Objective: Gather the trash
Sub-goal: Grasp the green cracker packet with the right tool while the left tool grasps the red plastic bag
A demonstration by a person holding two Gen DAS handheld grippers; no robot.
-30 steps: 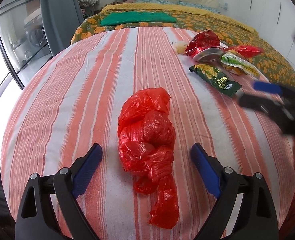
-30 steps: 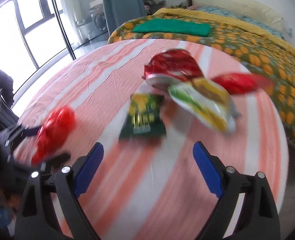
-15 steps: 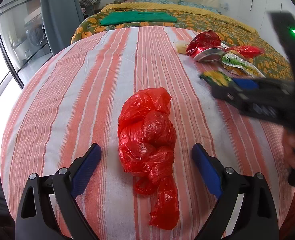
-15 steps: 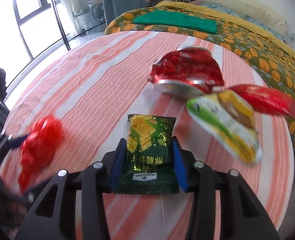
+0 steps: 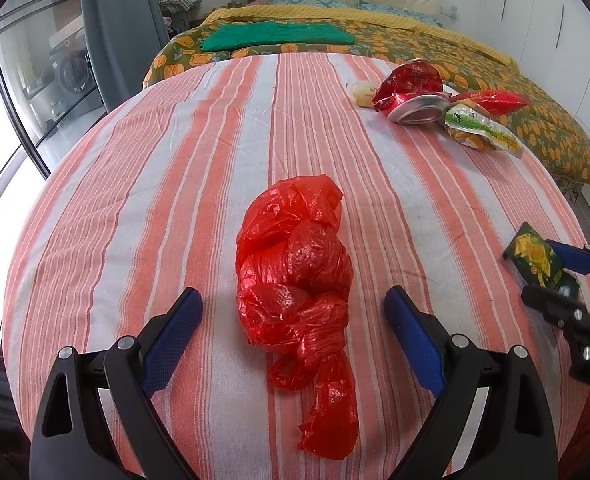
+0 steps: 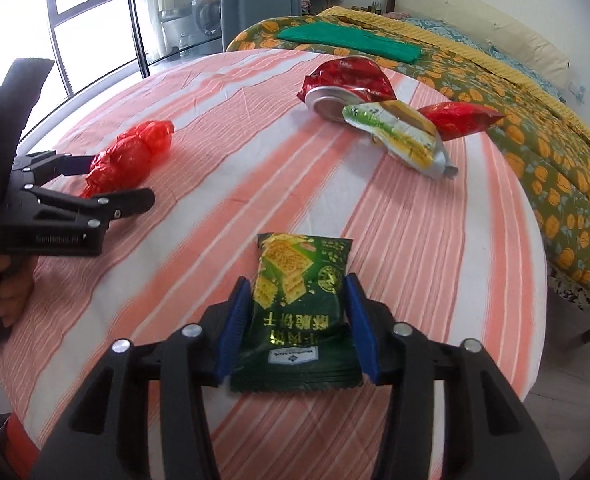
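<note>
A knotted red plastic bag (image 5: pixel 297 268) lies on the striped tablecloth between the fingers of my left gripper (image 5: pixel 293 316), which is open and not touching it. My right gripper (image 6: pixel 297 320) is shut on a green cracker packet (image 6: pixel 299 308) and holds it near the table's right edge; the packet also shows in the left wrist view (image 5: pixel 535 258). A crushed red can (image 6: pixel 347 84), a green-yellow wrapper (image 6: pixel 399 136) and a red wrapper (image 6: pixel 459 118) lie together at the far side of the table. The red bag also shows in the right wrist view (image 6: pixel 129 160).
The round table has an orange and white striped cloth (image 5: pixel 175 168). A small pale wrapper (image 5: pixel 361 92) lies beside the can. A bed with a flowered cover (image 5: pixel 415 46) stands just behind the table. Glass doors (image 6: pixel 95 20) are at the left.
My right gripper closed on the green packet and pulled it back toward the table's near right edge. The left gripper and red bag have stayed in place.
</note>
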